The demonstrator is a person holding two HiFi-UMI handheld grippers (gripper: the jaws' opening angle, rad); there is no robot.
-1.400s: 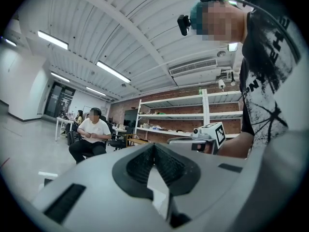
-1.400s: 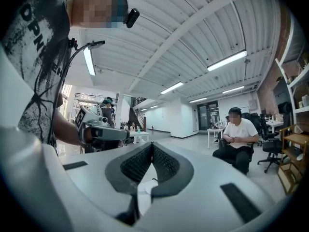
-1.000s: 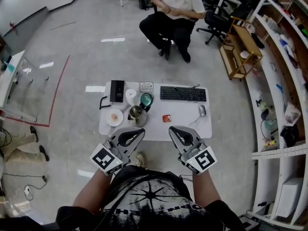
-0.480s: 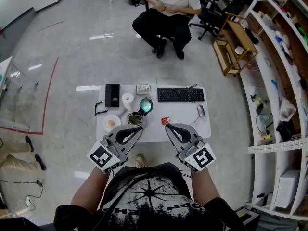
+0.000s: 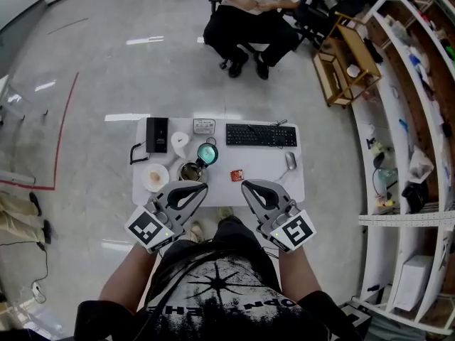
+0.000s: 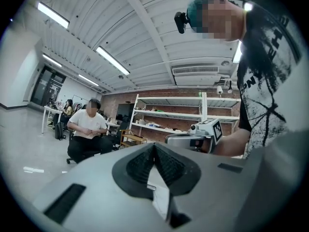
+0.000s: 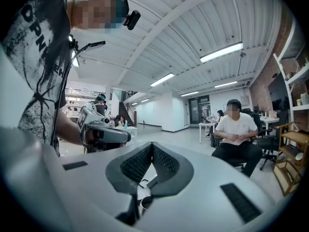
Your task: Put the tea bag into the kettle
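The kettle (image 5: pixel 190 170) stands at mid-frame on the white desk (image 5: pixel 266 169), its lower edge hidden behind the left hand-held gripper (image 5: pixel 202 185). The small red tea bag (image 5: pixel 237 175) lies on the desk just right of the kettle, too small to read. The left and the right hand-held gripper (image 5: pixel 246 185) both have their jaws pressed together, with nothing between them. A seated person (image 5: pixel 250 9) is cut off at the top edge, and shelves (image 5: pixel 419 119) line the right of the frame beside the glossy grey floor (image 5: pixel 92 62).

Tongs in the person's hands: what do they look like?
Both the left tongs and right tongs are pale grey wedge-shaped shells with black ribbed pads around a teardrop opening. Each carries a white cube printed with black square markers. The person wears a black short-sleeved T-shirt with white print.
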